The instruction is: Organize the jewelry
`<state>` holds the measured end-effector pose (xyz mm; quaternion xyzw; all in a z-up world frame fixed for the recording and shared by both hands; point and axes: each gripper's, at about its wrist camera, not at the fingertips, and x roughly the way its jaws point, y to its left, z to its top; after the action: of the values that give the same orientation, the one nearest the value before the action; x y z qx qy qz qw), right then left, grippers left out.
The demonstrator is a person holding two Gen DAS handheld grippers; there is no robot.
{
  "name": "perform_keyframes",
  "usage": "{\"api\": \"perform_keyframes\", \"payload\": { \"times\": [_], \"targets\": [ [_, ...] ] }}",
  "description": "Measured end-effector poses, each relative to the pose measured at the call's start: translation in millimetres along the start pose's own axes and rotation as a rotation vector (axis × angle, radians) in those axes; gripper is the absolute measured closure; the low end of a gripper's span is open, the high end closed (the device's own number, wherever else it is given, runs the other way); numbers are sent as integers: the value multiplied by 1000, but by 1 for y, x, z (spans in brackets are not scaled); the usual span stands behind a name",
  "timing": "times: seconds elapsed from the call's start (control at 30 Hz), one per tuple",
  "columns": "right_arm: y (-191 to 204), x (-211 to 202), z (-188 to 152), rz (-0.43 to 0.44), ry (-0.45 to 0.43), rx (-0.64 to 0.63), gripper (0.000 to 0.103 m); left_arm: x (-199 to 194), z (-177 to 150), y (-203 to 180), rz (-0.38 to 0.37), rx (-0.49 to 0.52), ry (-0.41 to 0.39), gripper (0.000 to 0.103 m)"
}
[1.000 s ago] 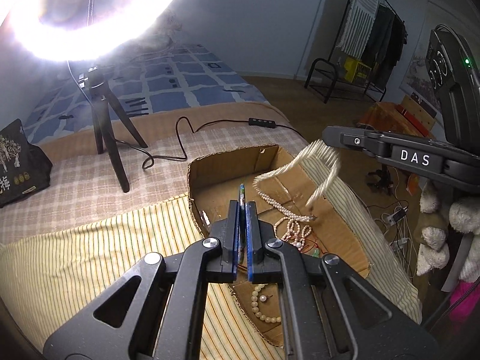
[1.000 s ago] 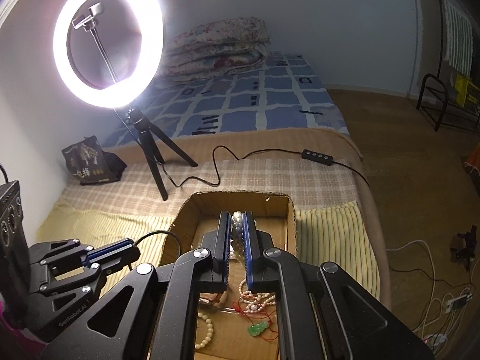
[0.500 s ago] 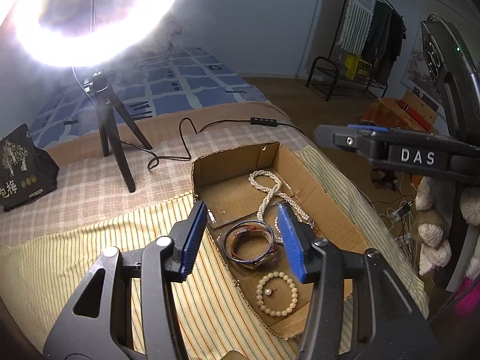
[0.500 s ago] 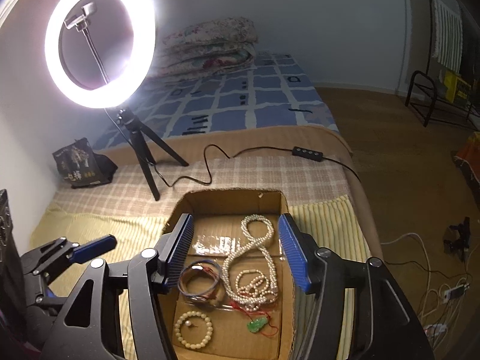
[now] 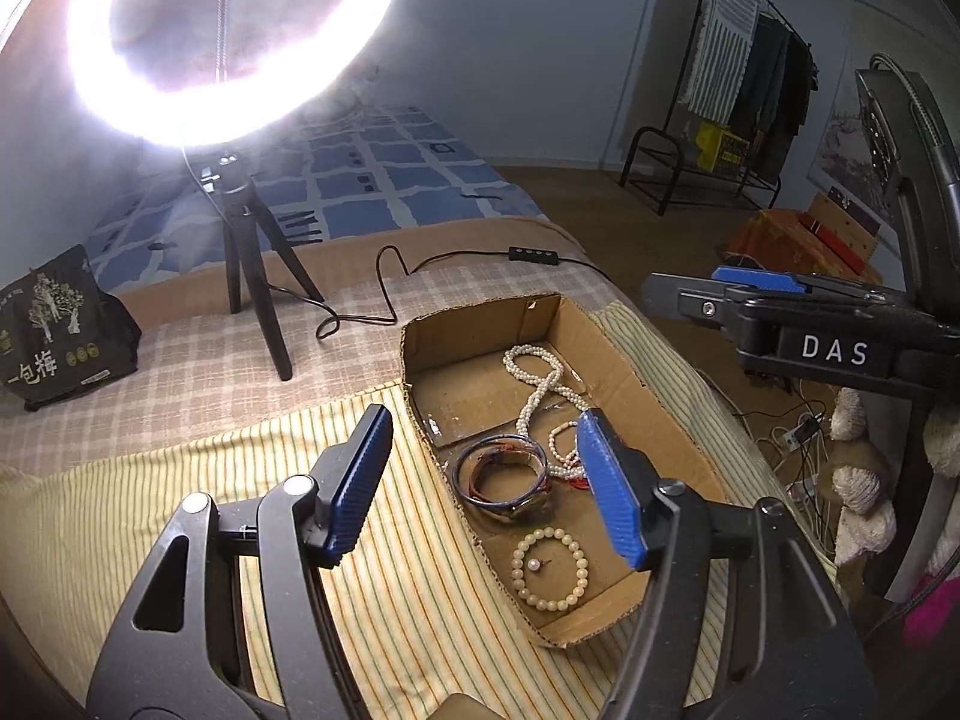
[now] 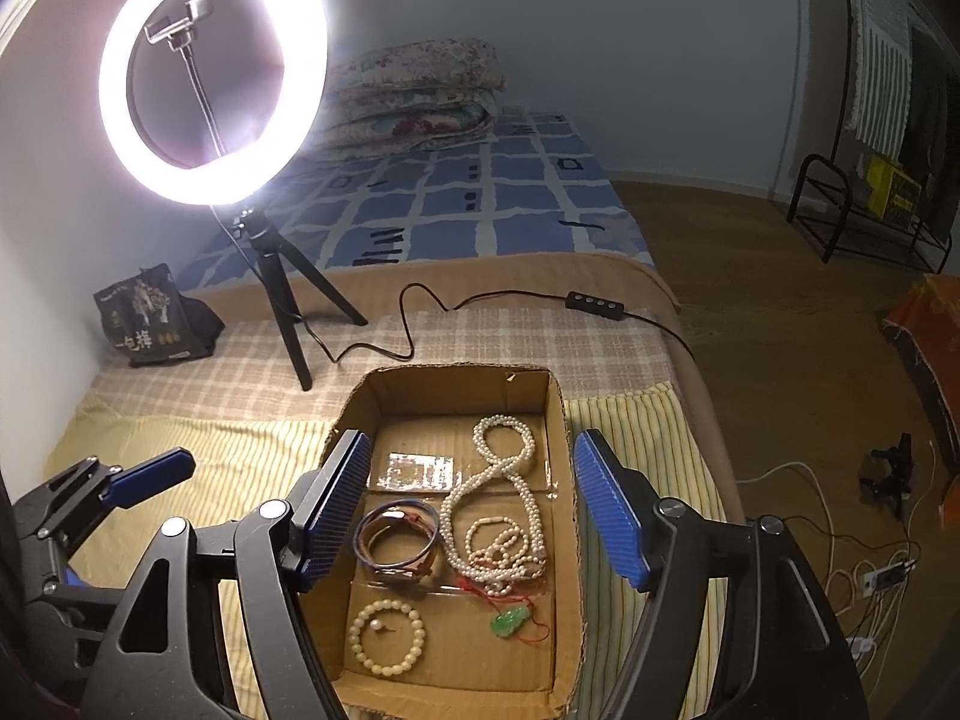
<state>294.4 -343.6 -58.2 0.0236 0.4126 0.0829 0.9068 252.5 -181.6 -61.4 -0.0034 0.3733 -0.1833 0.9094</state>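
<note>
A shallow cardboard box (image 6: 555, 420) (image 5: 630, 354) lies on the bed and holds the jewelry. In it are a long white pearl necklace (image 6: 510, 468) (image 5: 534, 384), dark bangles (image 6: 396, 537) (image 5: 501, 474), a cream bead bracelet (image 6: 387, 636) (image 5: 549, 567) and a green pendant on red cord (image 6: 510, 621). My right gripper (image 6: 471, 516) is open and empty above the box. My left gripper (image 5: 486, 483) is open and empty above the box's left edge. Each gripper also shows in the other's view: the left (image 6: 150, 474), the right (image 5: 756, 282).
A lit ring light on a black tripod (image 6: 282, 312) (image 5: 252, 276) stands behind the box, its cable and controller (image 6: 591, 300) across the checked blanket. A black bag (image 6: 153, 318) sits at the far left. The bed edge drops to the floor at the right.
Both grippers were shut, the left on the bangles and the right on the pearl necklace. They opened, the pieces now lie in the box, and both grippers have pulled back a little.
</note>
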Motion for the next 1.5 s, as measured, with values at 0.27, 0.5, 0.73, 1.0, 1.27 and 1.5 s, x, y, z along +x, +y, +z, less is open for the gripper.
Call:
{"api": "perform_keyframes", "payload": {
  "times": [0.27,0.5,0.73,1.0,1.27,1.5],
  "targets": [
    [8,-23,-4,-6,-26,11,33,-34,-1,3,11,-9,-36,37],
    [21,-53,-10,-24,-56,7,33,-71,-6,8,24,-17,-77,37],
    [43,-87,-19,-63,-97,-43,27,-108,-14,13,53,-6,-126,28],
    [68,-120,-41,-111,-144,-81,25,-148,-28,20,83,17,-189,24],
    [85,-144,-68,-140,-195,-45,22,-169,-50,34,103,17,-213,18],
    [95,-143,-91,-170,-206,-20,22,-175,-73,42,147,42,-224,18]
  ]
}}
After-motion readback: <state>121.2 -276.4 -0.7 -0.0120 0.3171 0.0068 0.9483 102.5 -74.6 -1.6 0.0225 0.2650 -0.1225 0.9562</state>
